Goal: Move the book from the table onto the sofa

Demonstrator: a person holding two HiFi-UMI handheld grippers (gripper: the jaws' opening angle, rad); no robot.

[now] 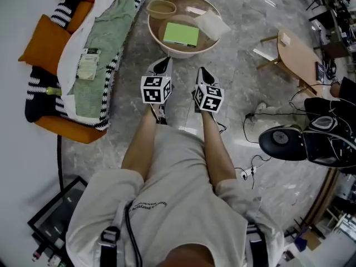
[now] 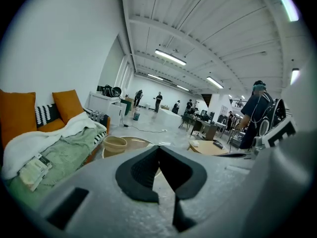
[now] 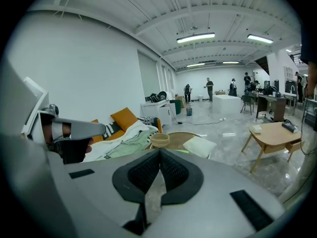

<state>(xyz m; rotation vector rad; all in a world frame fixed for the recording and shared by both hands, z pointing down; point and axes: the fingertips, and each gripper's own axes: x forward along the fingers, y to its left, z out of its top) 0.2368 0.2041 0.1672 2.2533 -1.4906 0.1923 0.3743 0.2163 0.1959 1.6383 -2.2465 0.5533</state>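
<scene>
Book (image 1: 181, 34) on round table (image 1: 184, 53), just ahead of left tongs (image 1: 162, 65) and right tongs (image 1: 202, 74), both closed, empty

The floor (image 1: 139, 88) is glossy, veined grey stone. The far round table (image 1: 153, 35) looks like smooth pale wood. The book (image 1: 181, 34) has a matt green cover. The sofa (image 1: 69, 129) at left is orange cloth under a soft green blanket (image 1: 103, 43).

In the middle of the head view, the left forearm (image 1: 140, 141) and right forearm (image 1: 218, 149) reach forward side by side. The left gripper (image 1: 162, 65) and right gripper (image 1: 201, 72) point toward the top edge, near each other. Each gripper's jaws are pressed together and empty.
</scene>
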